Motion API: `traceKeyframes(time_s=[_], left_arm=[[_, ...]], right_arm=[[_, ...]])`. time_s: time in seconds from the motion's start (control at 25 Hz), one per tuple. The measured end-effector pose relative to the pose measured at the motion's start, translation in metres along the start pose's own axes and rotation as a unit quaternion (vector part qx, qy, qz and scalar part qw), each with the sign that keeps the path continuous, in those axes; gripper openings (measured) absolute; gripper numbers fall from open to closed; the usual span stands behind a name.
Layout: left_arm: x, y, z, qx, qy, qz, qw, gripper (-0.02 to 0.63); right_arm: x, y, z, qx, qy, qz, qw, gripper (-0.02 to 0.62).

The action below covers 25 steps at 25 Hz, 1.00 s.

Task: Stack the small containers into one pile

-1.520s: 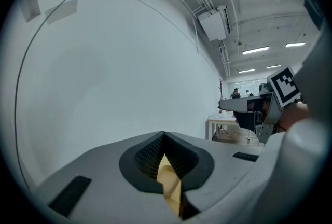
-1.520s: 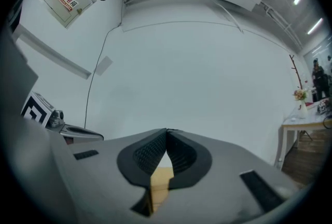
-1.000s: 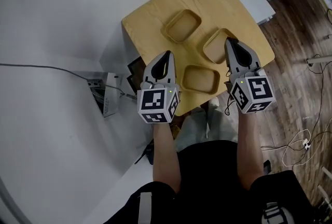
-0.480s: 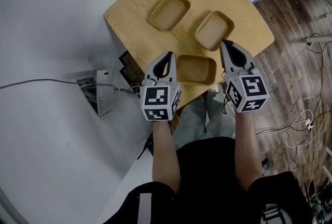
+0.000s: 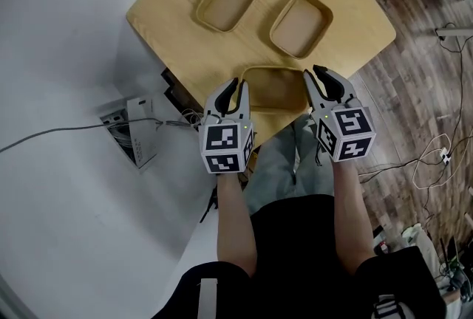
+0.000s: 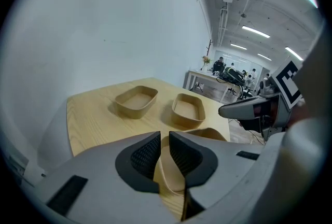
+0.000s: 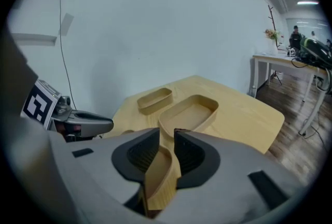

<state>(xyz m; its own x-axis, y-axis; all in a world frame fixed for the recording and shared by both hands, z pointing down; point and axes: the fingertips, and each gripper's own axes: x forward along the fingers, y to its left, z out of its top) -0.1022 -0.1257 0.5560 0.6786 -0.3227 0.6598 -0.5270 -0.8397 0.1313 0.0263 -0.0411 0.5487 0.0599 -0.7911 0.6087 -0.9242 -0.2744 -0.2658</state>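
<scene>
Stacking 0% done: near tan rounded-rect. container (image 5: 272,88) is clamped by L hand-held gripper (image 5: 238,86) & R hand-held gripper (image 5: 316,74); 2 matching containers (image 5: 227,0), (image 5: 301,24) are left unstacked on wooden tabletop (image 5: 166,11).

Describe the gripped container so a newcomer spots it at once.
On the wooden table, the near container is at the edge nearest the person. The far containers sit free; only it has its ends clamped by the left tongs and right tongs.

Near tray (image 5: 272,91) is boxed in, with left gripper (image 5: 238,86) and right gripper (image 5: 313,74) clamped on its end walls. Beyond, left tray (image 5: 227,0) and right tray (image 5: 301,24) stand apart, open lane between. Table (image 5: 166,22) is bare at far left.
</scene>
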Motion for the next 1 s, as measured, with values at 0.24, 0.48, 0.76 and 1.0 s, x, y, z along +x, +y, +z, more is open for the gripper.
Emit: traceKeyframes(time_s=[0.24,0.48,0.76,1.0], left_arm=[[0.006,0.007,-0.026,-0.003,0.029,0.005,0.9996,0.060],[0.018,0.008,-0.047,0.018,0.063,-0.001,0.9979,0.066],[0.017,0.002,-0.053,0.003,0.076,0.011,0.9971,0.048],[0.006,0.007,-0.031,0.015,0.049,0.025,0.9984,0.029]], right_arm=[[0.005,-0.008,-0.037,0.019,0.044,-0.006,0.999,0.094],[0.021,-0.003,-0.063,0.035,0.080,0.001,0.996,0.094],[0.017,-0.002,-0.072,0.058,0.100,0.021,0.993,0.071],[0.013,0.001,-0.052,0.054,0.084,0.028,0.995,0.040]])
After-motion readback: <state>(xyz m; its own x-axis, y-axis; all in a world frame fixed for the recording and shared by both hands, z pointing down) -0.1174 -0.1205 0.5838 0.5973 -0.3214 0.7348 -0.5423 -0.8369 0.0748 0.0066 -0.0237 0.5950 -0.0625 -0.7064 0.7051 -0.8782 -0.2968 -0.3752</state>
